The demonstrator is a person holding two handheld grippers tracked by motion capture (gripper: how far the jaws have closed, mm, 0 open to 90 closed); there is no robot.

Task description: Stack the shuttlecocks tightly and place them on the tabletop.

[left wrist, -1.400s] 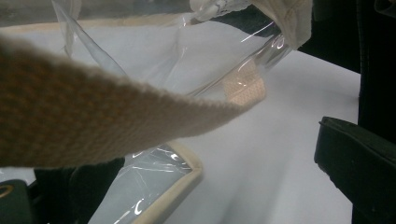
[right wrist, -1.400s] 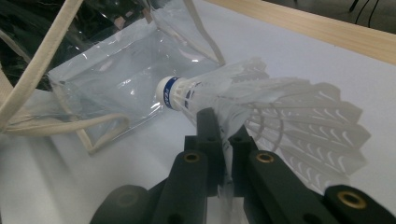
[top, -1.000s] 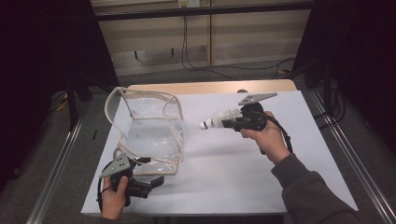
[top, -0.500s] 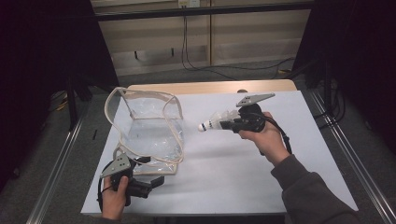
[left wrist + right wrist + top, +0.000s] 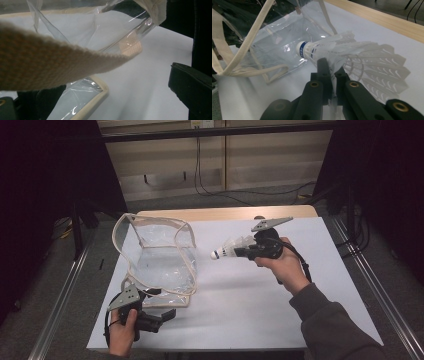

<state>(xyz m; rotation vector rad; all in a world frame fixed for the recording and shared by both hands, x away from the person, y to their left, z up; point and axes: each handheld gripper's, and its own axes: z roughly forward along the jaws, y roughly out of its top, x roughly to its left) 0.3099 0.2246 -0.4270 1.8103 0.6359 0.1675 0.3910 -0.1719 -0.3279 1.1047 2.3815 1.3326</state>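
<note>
A white feather shuttlecock (image 5: 226, 251) with a blue band on its cork sticks out level from my right gripper (image 5: 243, 251), cork toward the bag. In the right gripper view the jaws are shut (image 5: 331, 68) on the feathers of the shuttlecock (image 5: 362, 57). A clear plastic bag (image 5: 160, 262) with beige trim and straps stands with its mouth wide on the white table, left of the shuttlecock. My left gripper (image 5: 167, 314) lies low by the bag's near corner. In the left gripper view its jaws stand apart (image 5: 112, 82), a beige strap (image 5: 50, 65) crossing close in front and the bag's trimmed corner (image 5: 98, 91) between them.
The white table top (image 5: 260, 310) has bare room in the middle and at the right. A wooden edge (image 5: 225, 213) runs along its far side. Metal rails (image 5: 380, 295) flank the table. Cables hang at the back wall.
</note>
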